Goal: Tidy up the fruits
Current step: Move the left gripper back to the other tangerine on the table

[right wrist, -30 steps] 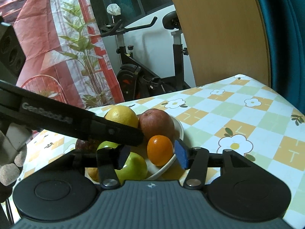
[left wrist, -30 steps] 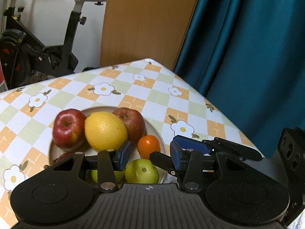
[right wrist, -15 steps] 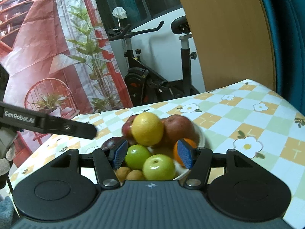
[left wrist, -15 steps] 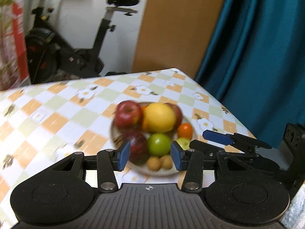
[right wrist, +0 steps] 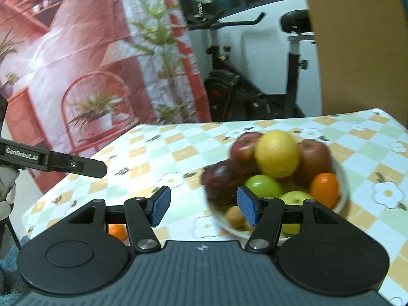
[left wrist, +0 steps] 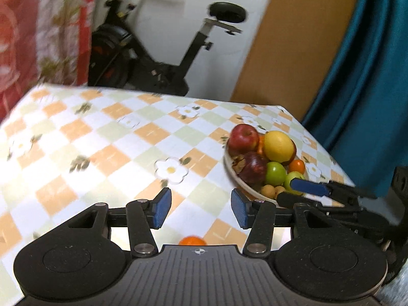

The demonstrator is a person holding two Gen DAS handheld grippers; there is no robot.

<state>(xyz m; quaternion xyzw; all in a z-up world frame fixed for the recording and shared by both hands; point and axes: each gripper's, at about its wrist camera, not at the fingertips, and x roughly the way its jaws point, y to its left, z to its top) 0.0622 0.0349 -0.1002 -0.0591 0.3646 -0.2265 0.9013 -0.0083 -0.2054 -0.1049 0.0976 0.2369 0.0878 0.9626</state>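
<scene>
Loose orange (left wrist: 192,240) lies on table just below left gripper (left wrist: 199,207), nearer than right gripper (right wrist: 201,206); left jaws opening, right open, both empty

The left gripper (left wrist: 201,207) hangs over the checked tablecloth (left wrist: 107,153), its jaws opening with nothing between them. A bowl of fruit (left wrist: 265,163) sits right of the gripper near the table's far corner, the right gripper (left wrist: 295,191) reaching just before it. A small orange (left wrist: 191,241) lies on the cloth below the gripper's pads.
</scene>
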